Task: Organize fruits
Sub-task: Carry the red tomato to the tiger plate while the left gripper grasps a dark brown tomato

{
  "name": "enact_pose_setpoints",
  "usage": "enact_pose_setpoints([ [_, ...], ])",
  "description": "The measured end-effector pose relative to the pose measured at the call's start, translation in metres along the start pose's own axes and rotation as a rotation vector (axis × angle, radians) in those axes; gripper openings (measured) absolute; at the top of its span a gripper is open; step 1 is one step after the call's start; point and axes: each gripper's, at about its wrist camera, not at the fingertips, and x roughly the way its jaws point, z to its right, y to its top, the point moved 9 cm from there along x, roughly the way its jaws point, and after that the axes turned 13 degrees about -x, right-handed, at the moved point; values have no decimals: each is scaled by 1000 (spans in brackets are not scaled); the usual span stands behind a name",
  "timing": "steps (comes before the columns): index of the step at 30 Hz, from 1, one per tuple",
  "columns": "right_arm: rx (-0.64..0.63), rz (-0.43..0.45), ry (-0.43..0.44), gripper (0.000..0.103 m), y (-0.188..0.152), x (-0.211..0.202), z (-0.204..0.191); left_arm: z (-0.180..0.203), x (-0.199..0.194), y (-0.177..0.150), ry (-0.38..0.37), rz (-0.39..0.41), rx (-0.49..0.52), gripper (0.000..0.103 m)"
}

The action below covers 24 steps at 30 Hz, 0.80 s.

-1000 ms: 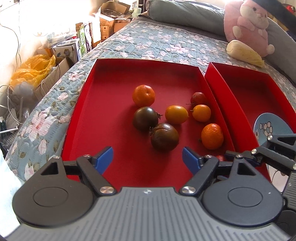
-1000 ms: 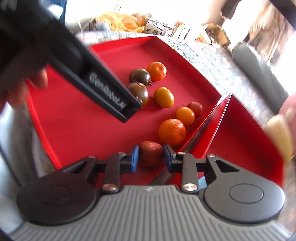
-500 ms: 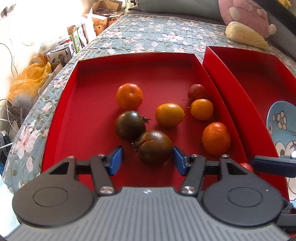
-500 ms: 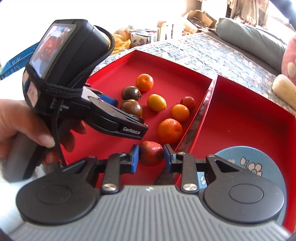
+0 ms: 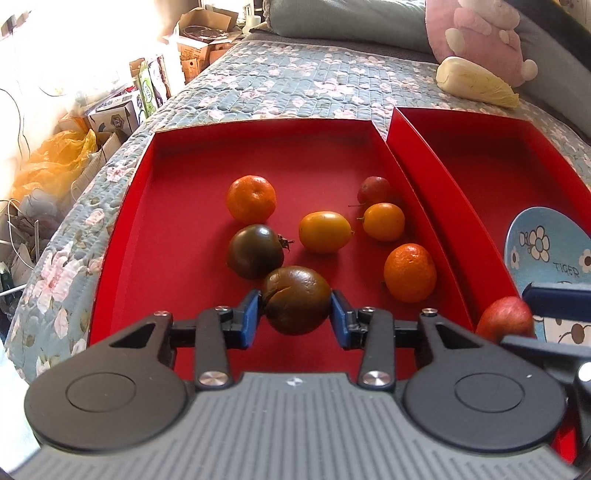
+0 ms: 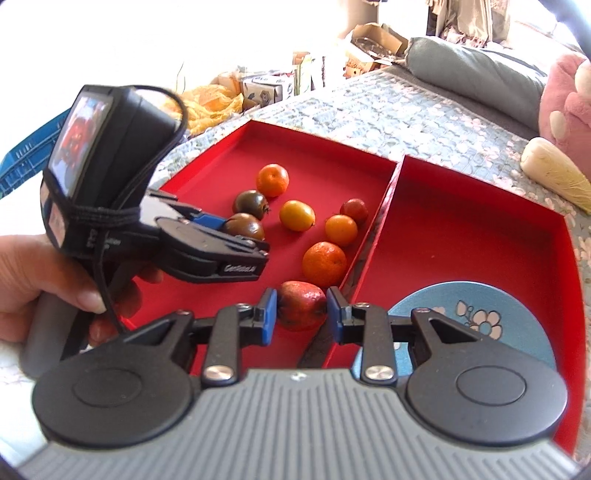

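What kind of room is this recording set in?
Most likely a bedroom: the red trays sit on a flowered quilt, with a grey pillow and pink plush toy behind them. Cardboard boxes clutter the floor alongside.

Both wrist views look forward, close over their tongs — sharing the red tray (image 5: 122, 236) (image 6: 207, 166).

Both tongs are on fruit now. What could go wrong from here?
1. The left tongs pinch a dark tomato that already shows a crease in its skin; a harder squeeze may split it.
2. It touches a second dark tomato, so lifting may roll that one.
3. The right tongs hold a red fruit right beside the left tongs and above the tray divider; they may bump on the way to the plate.
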Motion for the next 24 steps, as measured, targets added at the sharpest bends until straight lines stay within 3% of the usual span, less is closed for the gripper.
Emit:
enact_pose_setpoints([
  [7,55,5,-94,33,-13,-21,35,9,-25,-1,-32,42,28,46],
  [14,142,-45,-265,33,-49,-34,98,39,-51,5,-111,87,77,46],
  [24,230,-131,-306,33,-90,-15,132,96,-76,3,-218,102,144,46],
])
